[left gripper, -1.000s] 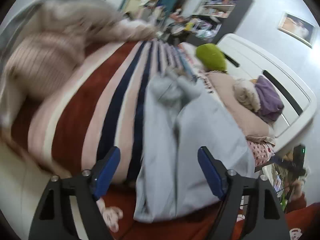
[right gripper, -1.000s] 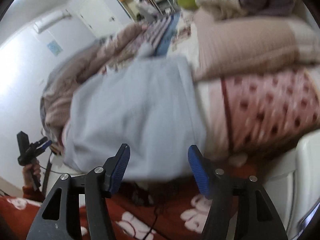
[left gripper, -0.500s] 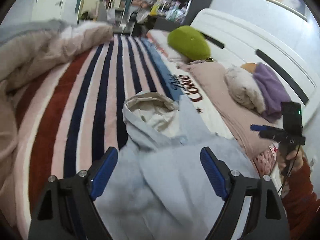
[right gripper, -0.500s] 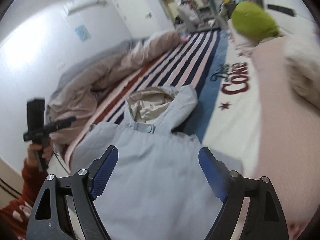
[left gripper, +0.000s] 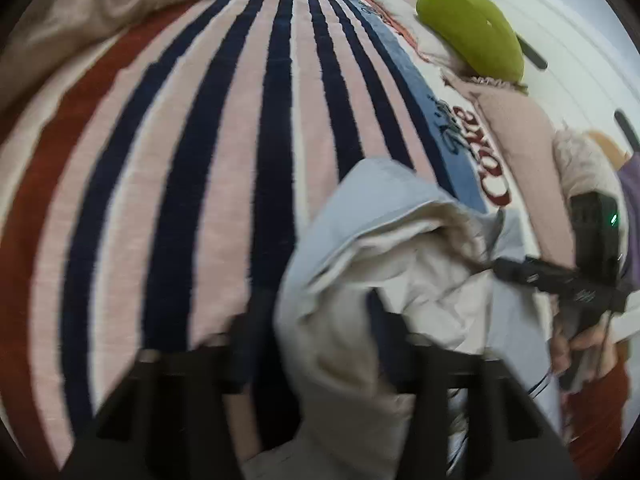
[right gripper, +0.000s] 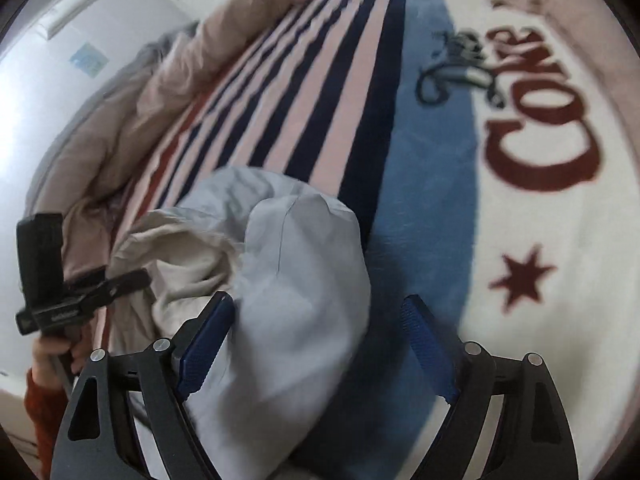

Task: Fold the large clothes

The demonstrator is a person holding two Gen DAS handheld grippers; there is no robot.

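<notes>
A wide fleece bed blanket with pink, navy, white and rust-red stripes (left gripper: 224, 152) is covering almost the whole surface in both views; its right part is turning into a blue band and a white panel with dark-red lettering and a star (right gripper: 524, 276). A rumpled beige-pink duvet (right gripper: 120, 120) is lying bunched along the blanket's left edge, next to a white wall with a small pale-blue picture (right gripper: 89, 58). At the head side a white bed headboard (left gripper: 576, 52) is standing, with a lime-green rounded cushion (left gripper: 472, 32) leaning by it and a dusty-pink pillow (left gripper: 520, 136) lying below that. Cluttered shelves are showing blurred at the far end of the room.

The task's garment, a pale grey-blue hooded jacket with cream lining (left gripper: 384, 248), is lying on the striped part near the blue band, hood bunched up and lining showing.

The left gripper (left gripper: 316, 340) is sitting motion-blurred at the hood; its jaws are closing, with hood fabric between them, fingers narrow around the cloth, and they are looking clamped on it. In the right wrist view it is showing at the left, held by a hand (right gripper: 56, 352) in a rust-red sleeve.

The right gripper (right gripper: 320, 344) is hovering low over the other side of the hood; its blue-padded jaws are standing well apart and closing, grey-blue cloth lying between them, left pad touching fabric, right pad clear of it.
</notes>
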